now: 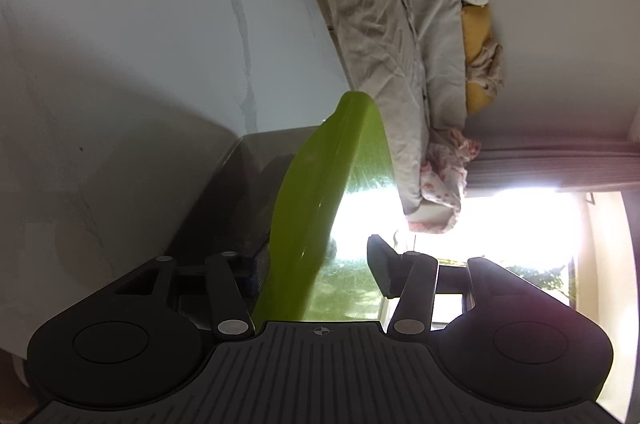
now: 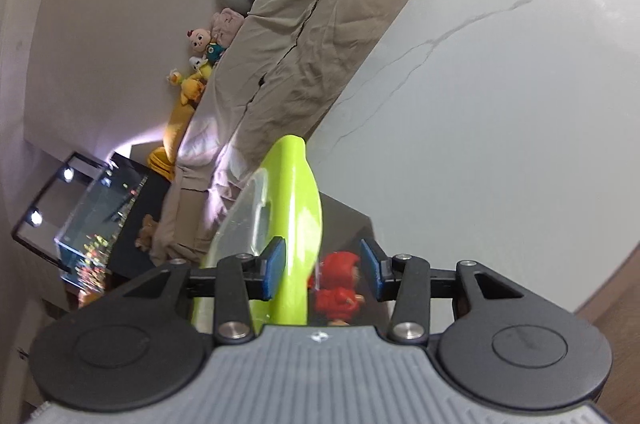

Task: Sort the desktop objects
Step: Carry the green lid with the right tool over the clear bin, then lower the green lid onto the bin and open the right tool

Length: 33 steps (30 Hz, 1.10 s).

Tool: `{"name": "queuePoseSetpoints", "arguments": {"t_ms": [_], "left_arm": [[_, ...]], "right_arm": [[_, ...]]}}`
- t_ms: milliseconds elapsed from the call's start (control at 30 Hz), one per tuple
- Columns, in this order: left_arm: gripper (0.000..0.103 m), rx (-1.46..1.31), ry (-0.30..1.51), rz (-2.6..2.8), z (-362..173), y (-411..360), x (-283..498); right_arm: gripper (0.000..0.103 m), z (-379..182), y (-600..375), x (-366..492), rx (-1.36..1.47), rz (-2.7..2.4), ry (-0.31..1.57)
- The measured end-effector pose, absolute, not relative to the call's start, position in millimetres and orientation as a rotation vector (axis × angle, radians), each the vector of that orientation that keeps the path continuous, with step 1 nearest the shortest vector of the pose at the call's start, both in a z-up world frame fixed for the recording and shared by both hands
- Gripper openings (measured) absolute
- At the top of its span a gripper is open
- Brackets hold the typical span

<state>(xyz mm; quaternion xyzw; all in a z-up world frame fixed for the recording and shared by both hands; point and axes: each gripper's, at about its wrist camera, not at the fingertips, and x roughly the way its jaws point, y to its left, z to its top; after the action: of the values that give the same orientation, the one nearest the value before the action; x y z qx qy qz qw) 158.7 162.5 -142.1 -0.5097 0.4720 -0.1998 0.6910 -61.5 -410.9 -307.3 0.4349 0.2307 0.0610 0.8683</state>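
both sets of fingers are apart around the lime green lid, touching one side only, nothing clamped. it's edge-up over the white tabletop, so it could tip and fall.

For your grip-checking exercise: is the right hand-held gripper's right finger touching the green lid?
Apart. In the right wrist view the right finger stands clear of the green lid, with the red figure showing in the gap between them.
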Motion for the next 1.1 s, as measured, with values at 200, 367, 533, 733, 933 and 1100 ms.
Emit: {"name": "queuePoseSetpoints", "arguments": {"t_ms": [200, 367, 533, 733, 933, 1100], "left_arm": [[0.061, -0.850, 0.971, -0.318, -80.1, 160.0, 112.0], [0.094, -0.493, 0.922, -0.227, -15.4, 113.9, 55.1], [0.099, -0.342, 0.951, -0.266, 3.7, 59.6, 16.3], [0.103, -0.268, 1.049, -0.335, 5.6, 16.3, -10.4], [0.103, -0.137, 1.069, -0.274, -8.7, 6.1, -14.0], [0.103, -0.178, 1.166, -0.259, -40.4, 8.7, 11.2]], "right_arm": [[0.054, -273.7, -361.3, -103.0, 0.636, 0.026, 0.637], [0.089, -237.8, -306.9, -120.1, 0.537, 0.119, 0.630], [0.103, -207.2, -248.0, -110.7, 0.438, 0.218, 0.663], [0.103, -184.1, -174.2, -98.2, 0.194, 0.160, 0.725], [0.103, -190.5, -151.1, -93.7, 0.121, 0.080, 0.822], [0.103, -220.1, -164.5, -64.0, 0.168, 0.046, 0.912]]}}
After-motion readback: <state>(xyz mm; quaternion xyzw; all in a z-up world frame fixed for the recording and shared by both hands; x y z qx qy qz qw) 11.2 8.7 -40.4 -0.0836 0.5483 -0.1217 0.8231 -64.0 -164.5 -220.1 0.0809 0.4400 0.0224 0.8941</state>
